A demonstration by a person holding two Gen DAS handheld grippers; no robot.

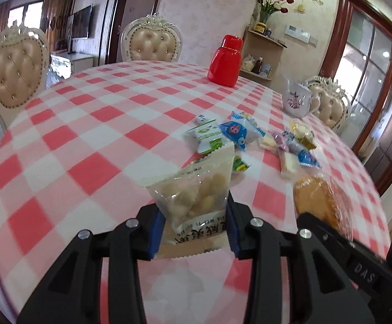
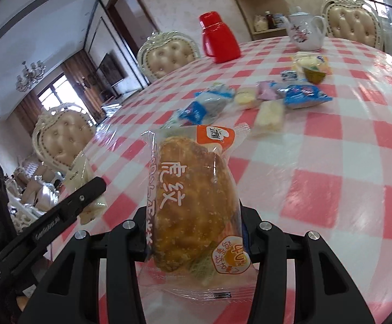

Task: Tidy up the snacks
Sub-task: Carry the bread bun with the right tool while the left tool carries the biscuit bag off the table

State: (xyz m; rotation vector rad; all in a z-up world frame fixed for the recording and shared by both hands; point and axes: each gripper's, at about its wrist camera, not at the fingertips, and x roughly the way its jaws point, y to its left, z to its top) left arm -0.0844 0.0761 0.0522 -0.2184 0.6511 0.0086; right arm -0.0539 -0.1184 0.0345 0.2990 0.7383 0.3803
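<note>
My left gripper (image 1: 193, 216) is shut on a clear packet of pale round snacks (image 1: 193, 191) and holds it above the checked table (image 1: 87, 135). My right gripper (image 2: 196, 216) is shut on a wrapped golden-brown bread (image 2: 193, 202), held upright above the table (image 2: 317, 175). That bread also shows in the left wrist view (image 1: 317, 199), beside the right gripper's arm. The pale packet shows at the left of the right wrist view (image 2: 85, 178). A loose pile of small wrapped snacks (image 1: 250, 140) lies on the table ahead, and it shows in the right wrist view too (image 2: 263, 100).
A red flask (image 1: 225, 60) stands at the far side of the table, also seen in the right wrist view (image 2: 217, 37). A white floral teapot (image 1: 297, 100) stands at the right, near the edge (image 2: 305, 31). Padded chairs (image 1: 15, 73) ring the table. A corner shelf (image 1: 263, 54) holds jars.
</note>
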